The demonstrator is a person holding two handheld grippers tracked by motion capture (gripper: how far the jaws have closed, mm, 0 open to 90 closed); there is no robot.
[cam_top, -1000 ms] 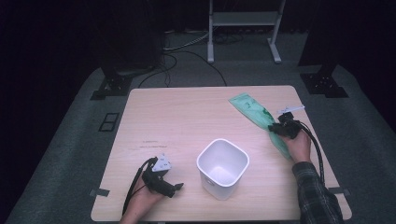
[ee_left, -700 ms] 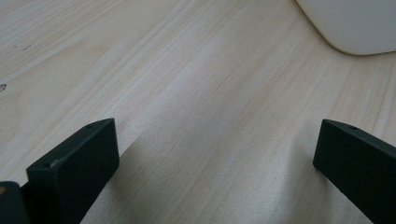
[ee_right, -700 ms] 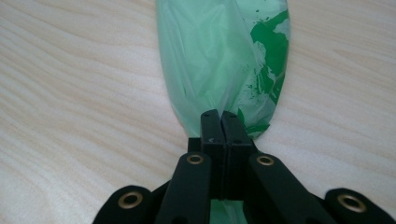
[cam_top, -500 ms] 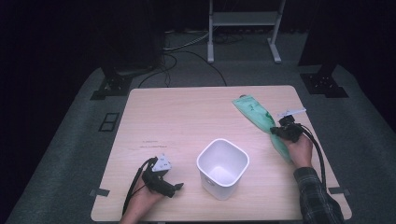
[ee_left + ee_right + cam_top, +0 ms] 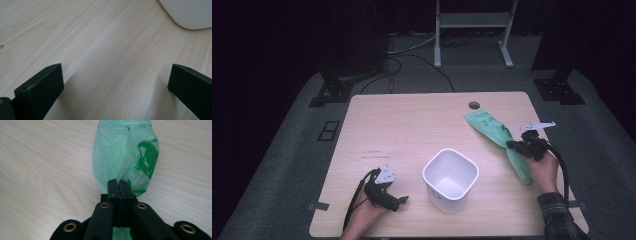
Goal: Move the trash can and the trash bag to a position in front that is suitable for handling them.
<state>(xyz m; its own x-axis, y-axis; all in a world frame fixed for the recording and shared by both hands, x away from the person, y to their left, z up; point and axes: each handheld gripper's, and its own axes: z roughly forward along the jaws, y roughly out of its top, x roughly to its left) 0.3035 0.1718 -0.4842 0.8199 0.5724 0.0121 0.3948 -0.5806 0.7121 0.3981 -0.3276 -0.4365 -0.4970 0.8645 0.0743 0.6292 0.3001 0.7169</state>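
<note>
- One green plastic bag [image 5: 497, 137] on the desk [image 5: 412, 125], stretched along the right edge from near the far right corner back toward the near side; printed with darker green marks, as seen in the right gripper view [image 5: 125, 157].
- One white bin [image 5: 450, 179], open top up, standing near the middle of the near edge; a rounded piece of it at the top right of the left gripper view [image 5: 187, 12].
- One round hole [image 5: 474, 105] in the desk close to the far edge, just beyond the bag's far end.
- Two grippers, one per hand.
- Right gripper [image 5: 514, 145] near the right edge: jaws pressed fully together, pinching a fold of the thin green film about midway along the bag; in the right gripper view [image 5: 118, 183] film gathered into creases at the pinch, bag spreading out beyond the tips.
- Left gripper [image 5: 401, 201] near the near left corner, lying low on the desk beside the bin: jaws spread wide in the left gripper view [image 5: 115, 82], nothing but bare wood between them, holding nothing.
</note>
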